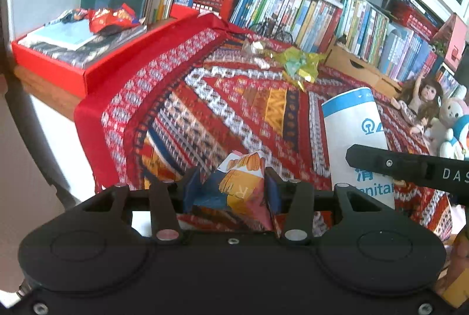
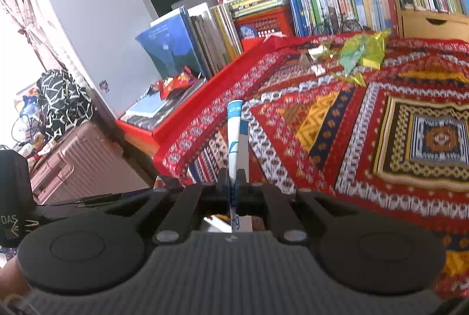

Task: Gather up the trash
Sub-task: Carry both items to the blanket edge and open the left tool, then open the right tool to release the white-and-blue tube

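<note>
Two grippers loaded: your left gripper (image 1: 231,183) pinched crumpled snack wrapper (image 1: 243,183) over patterned cloth (image 1: 205,115); your right gripper (image 2: 233,180) had jaws pressed together on white-blue bag (image 2: 236,133). More wrappers (image 2: 362,51) lay far side.

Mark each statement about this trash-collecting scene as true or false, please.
1. The left tongs hold a crumpled snack wrapper. True.
2. The right tongs are empty. False: they are shut on a white and blue paper bag.
3. A red wrapper lies on the books in the red box. True.
4. The yellow-green wrapper lies on the floor. False: it lies on the patterned cloth.
5. A doll lies beside the plush toys. True.
</note>
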